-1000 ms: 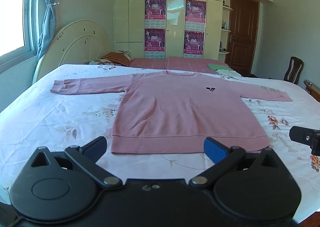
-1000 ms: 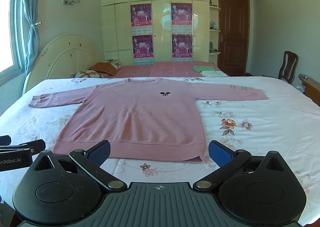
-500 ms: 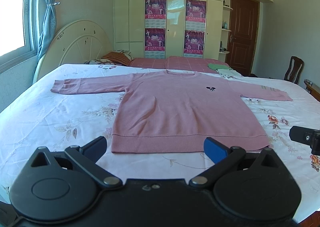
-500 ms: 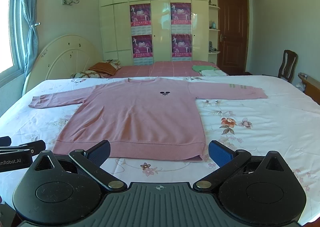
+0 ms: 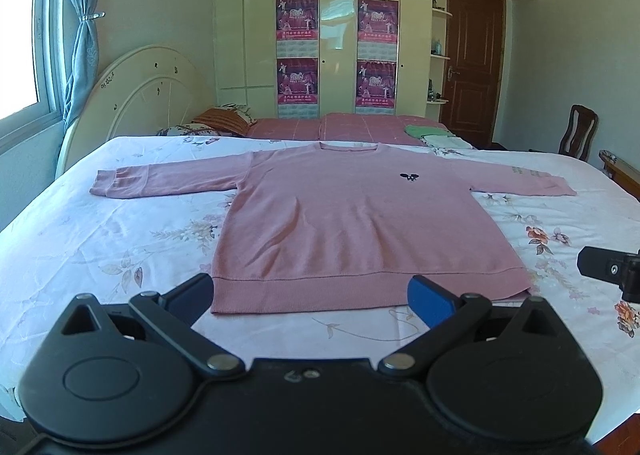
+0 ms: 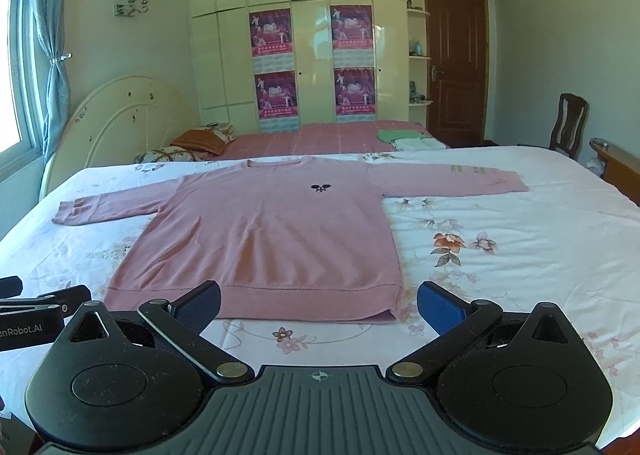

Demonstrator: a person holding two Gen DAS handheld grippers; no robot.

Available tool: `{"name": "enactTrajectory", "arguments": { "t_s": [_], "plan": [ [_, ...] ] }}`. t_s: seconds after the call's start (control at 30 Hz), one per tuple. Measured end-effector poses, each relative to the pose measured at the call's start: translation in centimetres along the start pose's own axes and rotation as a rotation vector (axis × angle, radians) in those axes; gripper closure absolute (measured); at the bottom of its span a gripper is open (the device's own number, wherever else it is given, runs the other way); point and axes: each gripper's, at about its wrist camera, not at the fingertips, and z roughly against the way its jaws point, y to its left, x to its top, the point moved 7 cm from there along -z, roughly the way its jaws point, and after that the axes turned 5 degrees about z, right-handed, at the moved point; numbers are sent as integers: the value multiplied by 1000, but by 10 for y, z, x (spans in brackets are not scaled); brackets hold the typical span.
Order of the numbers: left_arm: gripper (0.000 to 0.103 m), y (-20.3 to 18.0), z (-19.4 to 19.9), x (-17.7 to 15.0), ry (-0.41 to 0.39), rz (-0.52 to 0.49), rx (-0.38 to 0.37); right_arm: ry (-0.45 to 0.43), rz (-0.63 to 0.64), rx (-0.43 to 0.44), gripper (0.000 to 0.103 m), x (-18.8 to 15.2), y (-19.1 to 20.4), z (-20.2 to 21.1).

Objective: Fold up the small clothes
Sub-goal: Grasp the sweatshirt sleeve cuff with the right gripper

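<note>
the pink sweater [image 5: 352, 223] is the landmark: it lies flat and face up on the floral bedsheet [image 5: 100, 239], both sleeves stretched out to the sides, neckline toward the far wall, hem toward the cameras. in position and shape it matches the frames from 1 s and 0.5 s ago; no fold has been made.

left of the sweater's left sleeve stand the blue curtain [image 5: 82, 35] and the rounded cream headboard [image 5: 148, 95]. beyond the neckline are 4 pink posters [image 5: 297, 23] on the cream wardrobe, and a second bed with a red cover [image 5: 340, 123]. right of the sweater's far side are the brown door [image 5: 474, 67] and a wooden chair [image 5: 578, 131].

the left gripper [image 5: 310, 297] hovers just short of the hem, its 2 blue-padded fingers spread wide apart and holding nothing; its view sits almost exactly where it was 0.5 s ago. the right gripper [image 6: 318, 305] is near the hem's right corner, fingers likewise wide apart and empty, and its view is tipped slightly lower than 1 s ago. each gripper shows at the edge of the other's view, beside the sweater's lower corners, neither touching the fabric.
</note>
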Motion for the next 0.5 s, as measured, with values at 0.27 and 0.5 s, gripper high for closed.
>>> {"name": "enactTrajectory", "arguments": {
  "t_s": [0.27,0.5],
  "plan": [
    [1,-10,-12,8,8,37,-100,-6,-36,-38,0,5,-22,-3],
    [4,-36,-30,22,6,11,-206,-42,-36,-59,0,16,-43,-8]
  ]
}}
